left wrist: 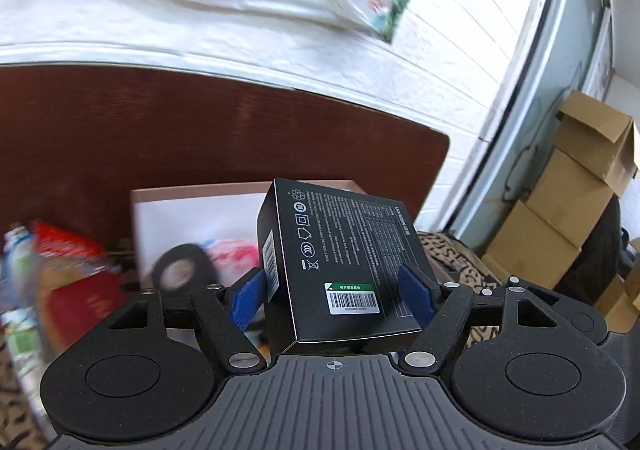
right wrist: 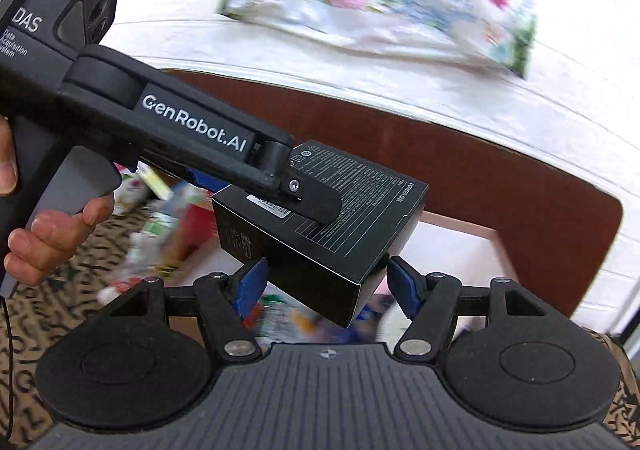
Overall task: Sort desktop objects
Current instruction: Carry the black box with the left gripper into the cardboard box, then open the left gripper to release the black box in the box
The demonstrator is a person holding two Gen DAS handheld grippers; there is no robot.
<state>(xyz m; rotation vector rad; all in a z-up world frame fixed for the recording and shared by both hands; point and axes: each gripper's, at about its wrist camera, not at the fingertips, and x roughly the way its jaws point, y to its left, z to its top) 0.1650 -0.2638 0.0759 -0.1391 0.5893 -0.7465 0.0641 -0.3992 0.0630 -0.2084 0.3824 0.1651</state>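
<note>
The box (left wrist: 340,262) sits between the left gripper's (left wrist: 334,296) fingers, above an open tray (left wrist: 248,189). A tape roll (left wrist: 182,270) lies inside it, apparently; packets (left wrist: 60,270) lie left, cartons (left wrist: 560,217) stacked right, headboard (left wrist: 200,129) behind.

Clutter (left wrist: 60,282) left of the black box (left wrist: 340,258) is blurred.

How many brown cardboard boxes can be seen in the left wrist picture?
3 are clear: a top box with open flaps, a middle box under it, and a bottom box, stacked at the right by the glass door. More may be hidden behind the dark bag.
</note>
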